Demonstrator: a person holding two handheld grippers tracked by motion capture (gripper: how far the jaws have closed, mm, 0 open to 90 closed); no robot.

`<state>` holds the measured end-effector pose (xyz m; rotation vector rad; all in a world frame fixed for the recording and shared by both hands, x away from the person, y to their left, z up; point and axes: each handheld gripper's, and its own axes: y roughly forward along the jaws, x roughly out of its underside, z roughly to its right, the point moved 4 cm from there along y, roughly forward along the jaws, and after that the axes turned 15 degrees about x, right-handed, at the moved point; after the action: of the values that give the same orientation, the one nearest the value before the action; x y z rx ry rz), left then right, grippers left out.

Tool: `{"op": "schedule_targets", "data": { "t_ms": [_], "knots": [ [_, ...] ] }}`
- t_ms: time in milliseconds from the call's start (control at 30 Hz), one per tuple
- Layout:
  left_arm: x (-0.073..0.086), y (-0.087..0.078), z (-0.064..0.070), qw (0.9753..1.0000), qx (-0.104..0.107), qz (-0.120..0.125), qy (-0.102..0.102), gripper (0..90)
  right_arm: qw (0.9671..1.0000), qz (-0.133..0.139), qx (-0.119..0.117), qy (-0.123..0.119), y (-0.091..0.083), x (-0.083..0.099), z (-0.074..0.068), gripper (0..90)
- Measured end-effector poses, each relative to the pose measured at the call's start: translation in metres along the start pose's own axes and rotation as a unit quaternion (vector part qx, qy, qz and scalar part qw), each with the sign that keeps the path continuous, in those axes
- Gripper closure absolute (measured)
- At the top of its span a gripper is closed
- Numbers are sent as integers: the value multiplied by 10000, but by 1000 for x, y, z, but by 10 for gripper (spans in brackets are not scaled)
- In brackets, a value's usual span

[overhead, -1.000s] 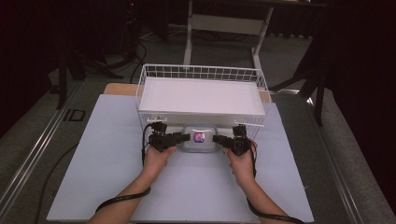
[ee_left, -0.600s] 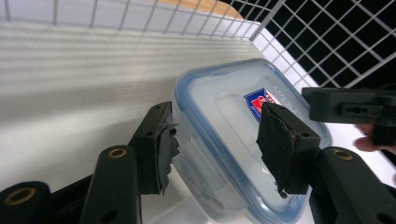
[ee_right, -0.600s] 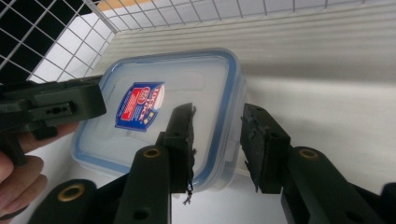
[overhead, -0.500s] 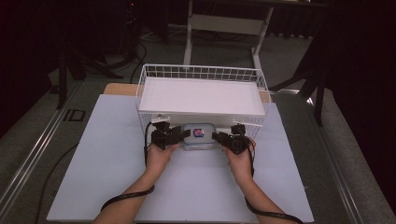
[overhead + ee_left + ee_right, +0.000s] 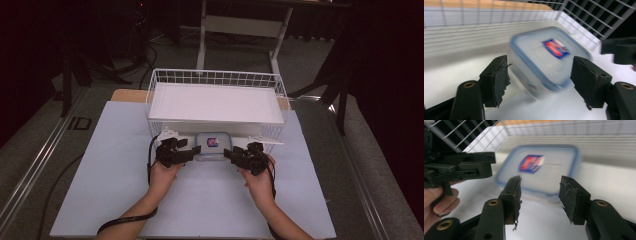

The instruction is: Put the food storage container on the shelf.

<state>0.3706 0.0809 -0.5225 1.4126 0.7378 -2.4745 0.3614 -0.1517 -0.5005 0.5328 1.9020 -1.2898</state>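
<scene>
Container (image 5: 212,146) between left gripper (image 5: 192,151) and right gripper (image 5: 229,153)

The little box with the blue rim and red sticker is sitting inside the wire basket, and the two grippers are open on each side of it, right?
Not quite. The box sits on the table in front of the wire basket, not inside it, as the high view shows. The left gripper and right gripper are indeed open on each side of it.

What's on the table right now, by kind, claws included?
Lidded plastic container: 1
White wire basket: 1
Claws: 2, left claw and right claw, both open, one at each side of the container
Total: 4
</scene>
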Motion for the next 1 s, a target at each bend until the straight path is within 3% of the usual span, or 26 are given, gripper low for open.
{"op": "schedule_targets", "data": {
  "t_ms": [100,167,233,300,367,533,733,1000],
  "knots": [
    [0,-8,13,9997,188,-23,167,266,9999,-32,-111,-125,-1,6,-8,586],
    [0,-14,21,9995,83,5,289,145,9996,-94,3,-279,0,11,-12,684],
    [2,-22,29,9996,119,-18,254,48,9992,-176,3,-362,2,16,-16,812],
    [6,-32,37,9994,5,51,351,16,9987,-336,-33,-394,4,22,-18,898],
    [12,-44,43,9988,-30,192,441,15,9979,-490,-80,-426,10,26,-21,899],
    [28,-60,50,9963,-301,145,789,15,9971,-563,-47,-503,22,28,-27,900],
    [40,-62,48,9966,-286,113,767,15,9965,-578,38,-600,35,23,-34,900],
    [41,-60,47,9950,-340,109,936,16,9967,-508,86,-628,50,17,-36,899]
  ]
}}
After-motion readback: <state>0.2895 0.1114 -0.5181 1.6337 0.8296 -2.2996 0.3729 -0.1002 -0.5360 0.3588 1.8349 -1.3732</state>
